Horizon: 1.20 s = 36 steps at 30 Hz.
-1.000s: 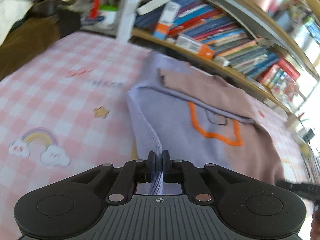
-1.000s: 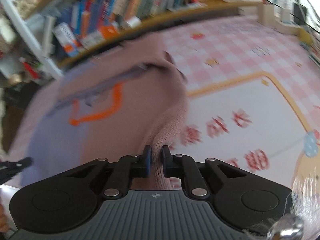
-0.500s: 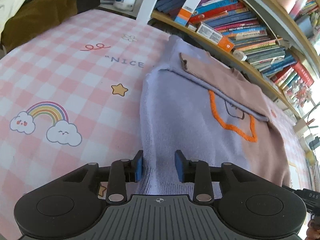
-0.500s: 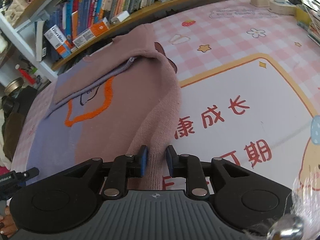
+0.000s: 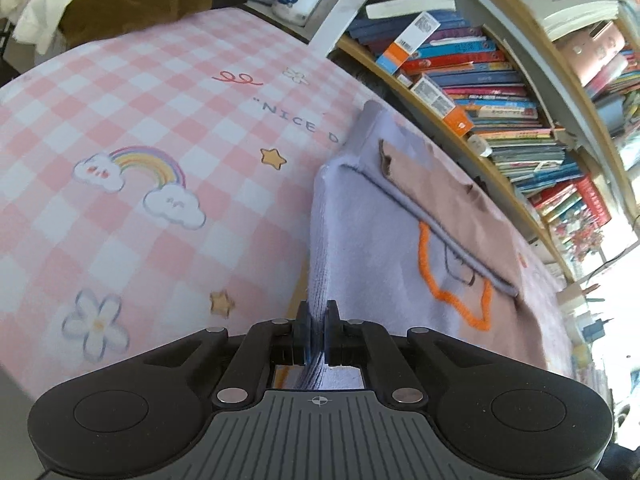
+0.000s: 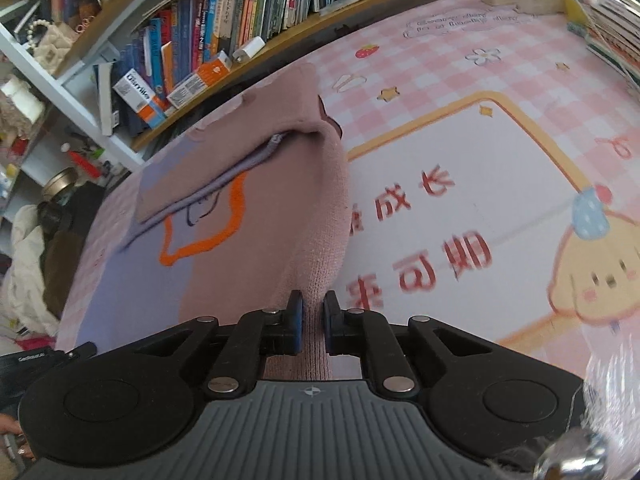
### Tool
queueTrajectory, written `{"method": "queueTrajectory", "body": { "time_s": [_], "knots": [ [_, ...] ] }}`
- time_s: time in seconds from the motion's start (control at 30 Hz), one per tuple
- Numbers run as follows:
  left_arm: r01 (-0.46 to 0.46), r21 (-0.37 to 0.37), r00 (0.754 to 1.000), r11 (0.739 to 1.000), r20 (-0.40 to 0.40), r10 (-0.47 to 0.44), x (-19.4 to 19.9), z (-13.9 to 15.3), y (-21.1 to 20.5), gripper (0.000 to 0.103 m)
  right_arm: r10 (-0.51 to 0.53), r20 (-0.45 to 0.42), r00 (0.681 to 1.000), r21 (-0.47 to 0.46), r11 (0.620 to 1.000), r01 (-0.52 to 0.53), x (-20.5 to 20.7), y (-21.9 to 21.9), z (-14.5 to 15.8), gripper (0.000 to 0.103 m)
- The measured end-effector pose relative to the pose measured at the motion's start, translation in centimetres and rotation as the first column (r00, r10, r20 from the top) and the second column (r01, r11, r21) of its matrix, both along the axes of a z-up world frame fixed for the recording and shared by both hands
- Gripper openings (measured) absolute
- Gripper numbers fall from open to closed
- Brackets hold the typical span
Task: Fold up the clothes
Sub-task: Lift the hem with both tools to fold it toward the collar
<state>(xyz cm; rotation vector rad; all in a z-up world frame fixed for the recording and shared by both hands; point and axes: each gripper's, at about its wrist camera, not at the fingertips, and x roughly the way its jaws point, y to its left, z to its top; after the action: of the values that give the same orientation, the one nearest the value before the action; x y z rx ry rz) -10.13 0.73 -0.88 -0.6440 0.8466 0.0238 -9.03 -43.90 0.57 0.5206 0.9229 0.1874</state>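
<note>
Left wrist view: your left gripper (image 5: 318, 322) has its jaws pinched almost together on the lilac edge of the sweater (image 5: 384, 248), and the knit rises in a thin ridge straight ahead of the fingertips. You hold the tool low and tipped down toward the mat (image 5: 132, 208), so the fabric runs forward and to the right of it. The sweater lies partly folded on the mat, lilac on the near side and dusty pink farther right, with an orange outline (image 5: 452, 292) stitched ahead and right of the jaws. A folded-over pink panel crosses its far part. Ahead and left of the tool the mat shows a rainbow (image 5: 140, 172) and stars; the bookshelf (image 5: 500, 92) curves across the far right.

Right wrist view: your right gripper (image 6: 313, 320) is likewise clamped nearly closed, on the pink edge of the sweater (image 6: 256, 200), which lifts in a rounded fold directly ahead of the fingertips. This tool also sits low and angled down. The garment spreads ahead and to the left; the printed white panel (image 6: 460, 208) of the mat lies to the right. Your other gripper (image 6: 44, 358) shows at the far left edge, near the sweater's lilac side.
</note>
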Motion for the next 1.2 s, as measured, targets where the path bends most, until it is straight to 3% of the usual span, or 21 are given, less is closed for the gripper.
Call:
{"method": "queueTrajectory", "body": {
  "time_s": [0.27, 0.6, 0.73, 0.9, 1.03, 1.2],
  "knots": [
    [-0.02, -0.037, 1.0, 0.999, -0.015, 0.019, -5.9, -0.1, -0.2, 0.004, 0.038, -0.06, 0.997, 0.048, 0.998, -0.035, -5.7, -1.8, -0.1, 0.009],
    [0.006, -0.084, 0.996, 0.996, -0.091, -0.014, -10.1, -1.2, 0.0, 0.004, 0.078, -0.153, 0.985, 0.086, 0.994, -0.065, -10.6, -3.7, -0.6, 0.009],
    [0.002, -0.197, 0.999, 0.981, 0.049, 0.008, -8.7, 1.3, 0.6, 0.004, 0.059, -0.101, 0.993, 0.218, 0.975, -0.036, -10.4, -4.6, 1.1, 0.009],
    [-0.018, -0.327, 0.971, 0.945, 0.219, 0.094, -5.6, 4.4, 1.5, 0.004, -0.053, 0.079, 0.995, 0.391, 0.92, 0.018, -7.7, -5.8, 5.1, 0.009],
    [-0.066, -0.423, 0.947, 0.904, 0.26, 0.19, -1.9, 5.5, 2.2, 0.004, -0.196, 0.126, 0.972, 0.522, 0.847, 0.103, -3.9, -6.5, 6.3, 0.009],
    [-0.081, -0.391, 0.954, 0.917, 0.235, 0.185, 3.1, 5.3, 1.7, 0.004, -0.281, 0.093, 0.955, 0.513, 0.835, 0.196, 1.0, -5.7, 5.9, 0.009]
  ]
}}
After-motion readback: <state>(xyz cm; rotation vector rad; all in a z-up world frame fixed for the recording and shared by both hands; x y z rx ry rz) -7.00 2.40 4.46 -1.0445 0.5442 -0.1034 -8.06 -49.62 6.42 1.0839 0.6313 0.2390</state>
